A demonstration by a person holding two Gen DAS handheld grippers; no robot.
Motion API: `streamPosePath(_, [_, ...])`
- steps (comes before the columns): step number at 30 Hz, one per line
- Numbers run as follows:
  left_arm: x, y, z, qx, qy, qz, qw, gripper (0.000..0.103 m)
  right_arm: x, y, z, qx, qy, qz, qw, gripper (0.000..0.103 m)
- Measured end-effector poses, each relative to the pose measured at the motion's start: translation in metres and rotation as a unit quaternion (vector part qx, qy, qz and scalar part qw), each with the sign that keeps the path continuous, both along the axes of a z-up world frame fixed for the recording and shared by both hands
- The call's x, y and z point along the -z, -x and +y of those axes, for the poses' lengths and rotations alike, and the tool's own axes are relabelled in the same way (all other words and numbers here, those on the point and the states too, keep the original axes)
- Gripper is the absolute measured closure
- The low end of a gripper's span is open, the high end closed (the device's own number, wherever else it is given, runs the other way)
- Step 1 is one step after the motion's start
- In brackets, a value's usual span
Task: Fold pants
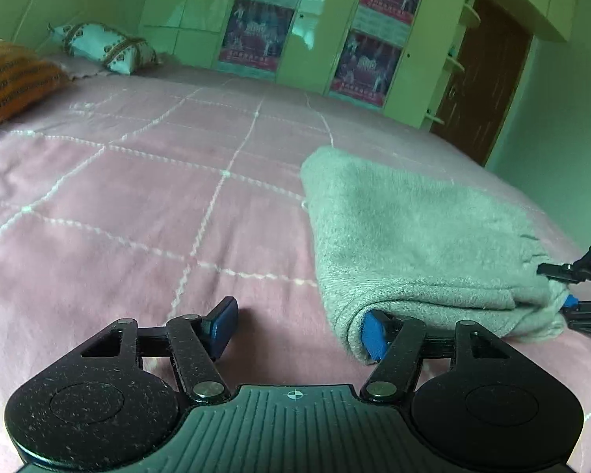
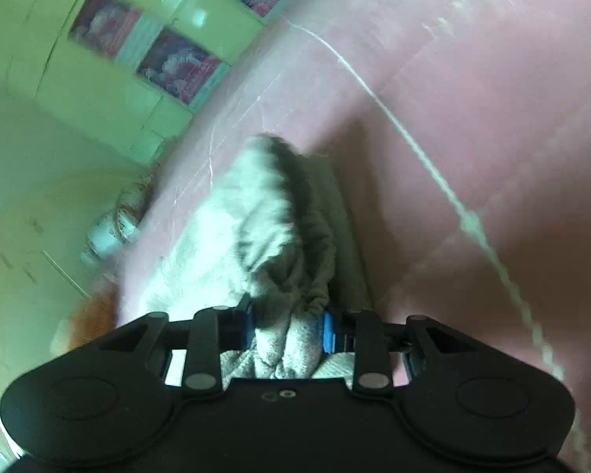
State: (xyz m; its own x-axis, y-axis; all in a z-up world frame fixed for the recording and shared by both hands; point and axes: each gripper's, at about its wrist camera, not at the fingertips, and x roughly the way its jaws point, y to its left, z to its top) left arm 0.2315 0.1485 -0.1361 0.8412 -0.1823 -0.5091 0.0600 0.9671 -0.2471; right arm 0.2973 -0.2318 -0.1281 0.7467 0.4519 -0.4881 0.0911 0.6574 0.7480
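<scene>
The pants (image 1: 413,236) were made of a soft grey cloth with a fuzzy, matt pile, like fleece. The bed (image 1: 138,197) was covered by a pink quilted cloth, matt and smooth, with white stitched lines. The left gripper (image 1: 299,327) was seen in black matt plastic, finely speckled, with shiny metal pins and blue rubbery pads (image 1: 224,327). The wardrobe (image 1: 327,39) looked glossy and smooth, with paper posters (image 1: 256,35) on it. The door (image 1: 488,82) looked like dark wood.
</scene>
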Motion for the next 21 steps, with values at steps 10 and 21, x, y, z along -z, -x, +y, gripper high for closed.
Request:
streamPosePath(10, [-0.004, -0.001, -0.001, -0.004, -0.033, 0.021, 0.9992, 0.037, -0.009, -0.001, 0.000, -0.021, 0.037, -0.007, 0.999, 0.076])
streamPosePath(21, [-0.069, -0.023, 0.009, -0.022, -0.018, -0.040, 0.9988, 0.037, -0.088, 0.006, 0.001, -0.074, 0.147, -0.122, 0.979, 0.070])
